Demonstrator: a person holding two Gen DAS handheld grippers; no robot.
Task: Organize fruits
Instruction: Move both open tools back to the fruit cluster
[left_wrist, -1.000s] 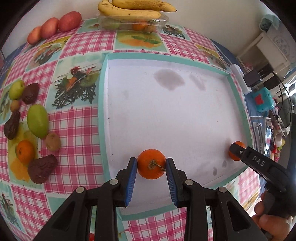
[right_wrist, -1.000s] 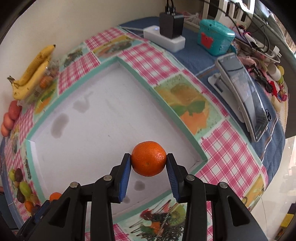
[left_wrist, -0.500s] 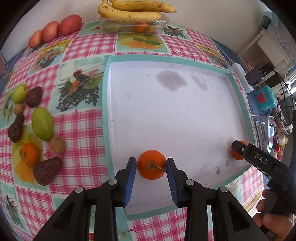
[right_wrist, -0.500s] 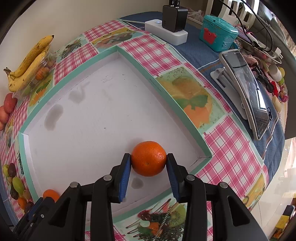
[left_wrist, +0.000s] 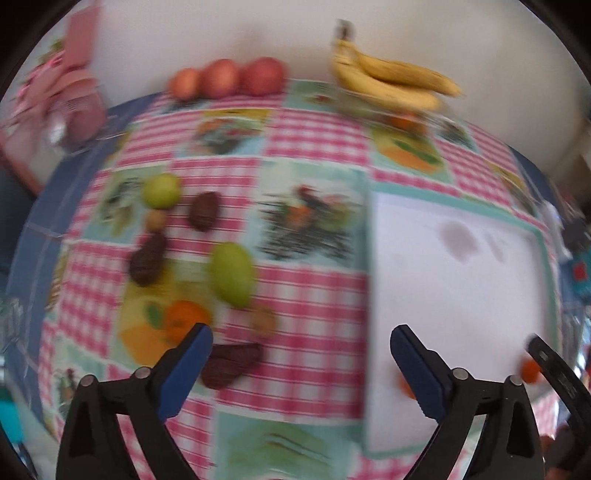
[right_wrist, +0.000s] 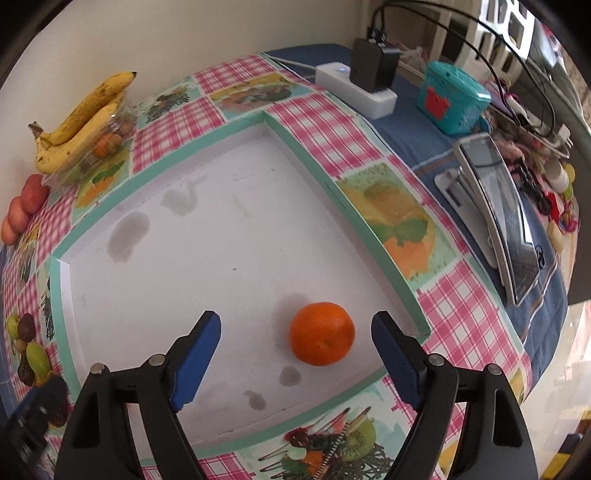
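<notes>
White tray (right_wrist: 229, 236) now holds both oranges: my right gripper (right_wrist: 295, 332) has just spread its fingers, leaving its orange (right_wrist: 321, 333) loose between them near the tray's corner, and my left gripper (left_wrist: 301, 354) has opened too, empty, swung over the checked tabletop (left_wrist: 314, 140).

Next targets there: green mango (left_wrist: 232, 275), another orange (left_wrist: 183, 317), dark fruit (left_wrist: 231, 363) crowded close, all blurred.

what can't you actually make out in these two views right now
- Left wrist view: motion blur smears the dark brown fruits; their kind is unreadable.
- Left wrist view: the left gripper's blue finger covers most of a round orange.
- Right wrist view: glare hides what the clear plastic box under the yellow bananas holds.
</notes>
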